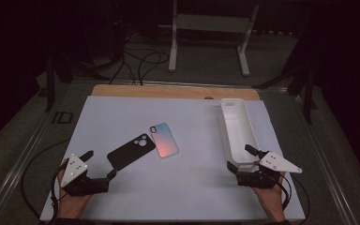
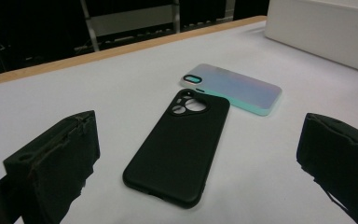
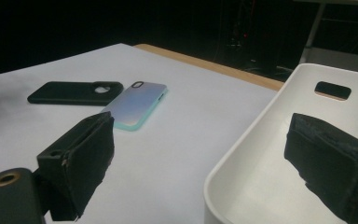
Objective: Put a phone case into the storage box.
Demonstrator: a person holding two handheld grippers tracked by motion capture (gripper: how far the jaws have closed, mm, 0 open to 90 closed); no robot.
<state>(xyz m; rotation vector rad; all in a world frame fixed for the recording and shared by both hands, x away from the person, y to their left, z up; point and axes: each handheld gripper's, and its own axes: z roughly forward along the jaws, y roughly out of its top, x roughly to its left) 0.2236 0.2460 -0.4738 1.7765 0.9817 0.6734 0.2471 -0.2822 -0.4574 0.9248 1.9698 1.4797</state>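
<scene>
Edges first: we are seeing the white table point(image 1: 183, 192) running to a wooden strip along its far side, with bare surface lying open across the near middle between the two grippers. The left gripper point(image 1: 101, 164) is sitting at the near left, jaws spread wide and holding nothing; its tips are just short of the black phone case point(image 1: 130, 151), which is lying flat, camera cut-out pointing away from us. Just beside it, corners touching or nearly so, the iridescent phone case point(image 1: 164, 139) is lying flat too. The right gripper point(image 1: 240, 156) is also standing wide open and empty, one jaw reaching over the near rim of the white bin point(image 1: 236, 126), the other outside it. That bin is stretching along the right edge, well apart from both cases.

Beyond the table the room is falling away dark; we are making out cables on the floor and what is probably a white stand. The bin's near end is being cut off in the right gripper view.
</scene>
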